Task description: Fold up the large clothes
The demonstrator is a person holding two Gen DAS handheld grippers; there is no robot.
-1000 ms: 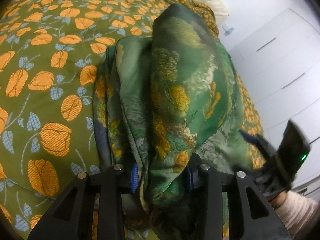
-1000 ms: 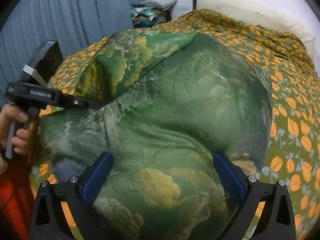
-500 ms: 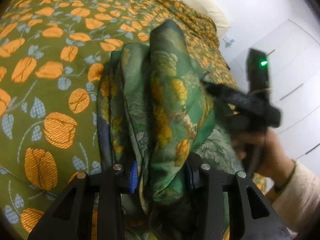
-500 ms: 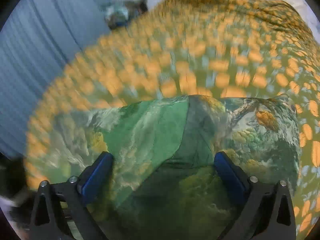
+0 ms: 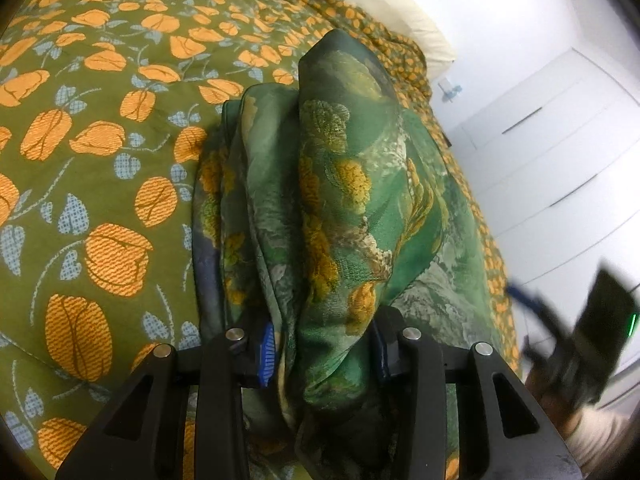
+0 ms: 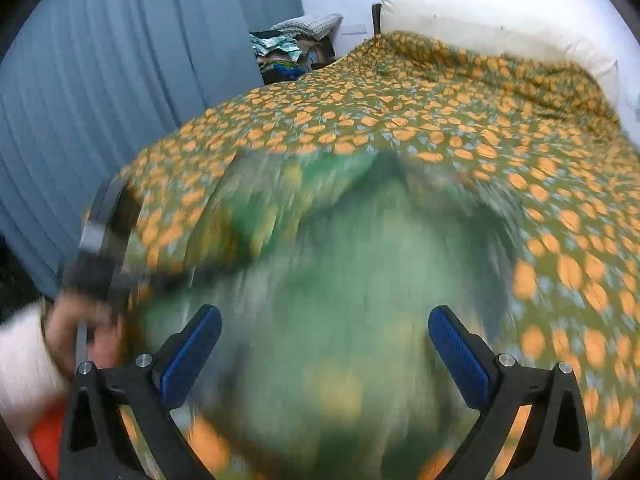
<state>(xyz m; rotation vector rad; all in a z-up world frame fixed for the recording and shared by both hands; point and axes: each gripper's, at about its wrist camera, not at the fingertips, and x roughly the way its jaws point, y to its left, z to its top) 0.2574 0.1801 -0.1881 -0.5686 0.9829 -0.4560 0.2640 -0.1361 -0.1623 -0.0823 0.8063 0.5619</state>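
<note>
A green garment with a yellow floral print (image 5: 340,200) lies folded in several layers on the bed. My left gripper (image 5: 322,350) is shut on a bunched fold of it at the near end. In the right wrist view the garment (image 6: 340,300) is motion-blurred and fills the lower middle. My right gripper (image 6: 324,344) is open, its blue pads wide apart above the cloth and empty. It shows blurred at the right edge of the left wrist view (image 5: 576,340). The left gripper shows blurred in the right wrist view (image 6: 104,256).
The bed has an olive cover with orange flowers (image 5: 100,140) and a cream pillow (image 6: 500,44) at the head. A pile of clothes (image 6: 292,52) sits beyond the bed by a blue curtain (image 6: 100,100). White cupboard doors (image 5: 560,160) stand to the right.
My right gripper pulled back off the garment and swung to the near right, still open. My left gripper stayed shut on the fold; the cloth settled a little.
</note>
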